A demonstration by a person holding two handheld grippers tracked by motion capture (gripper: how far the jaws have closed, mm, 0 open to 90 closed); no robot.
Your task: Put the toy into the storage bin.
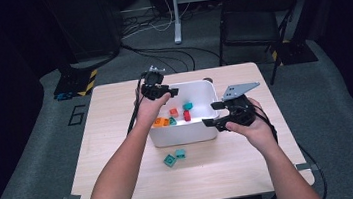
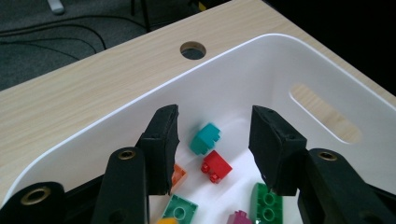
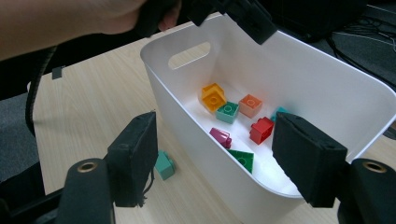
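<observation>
A white bin (image 1: 183, 133) stands mid-table and holds several small toy bricks. My left gripper (image 1: 167, 92) hovers open over the bin's far left rim. Below its jaws (image 2: 215, 127) lie a teal brick (image 2: 205, 138), a red brick (image 2: 216, 165) and a green brick (image 2: 266, 203). My right gripper (image 1: 210, 114) is open at the bin's right end. In the right gripper view its jaws (image 3: 219, 149) stand either side of the bin's near wall (image 3: 187, 126), holding nothing. Inside lie a yellow brick (image 3: 213, 96), a red brick (image 3: 261, 129) and a magenta brick (image 3: 220, 136).
Two teal bricks (image 1: 170, 160) (image 1: 180, 153) lie on the wooden table (image 1: 115, 111) just in front of the bin. A round cable hole (image 2: 193, 50) sits in the table behind the bin. A black chair (image 1: 250, 15) and floor cables lie beyond the far edge.
</observation>
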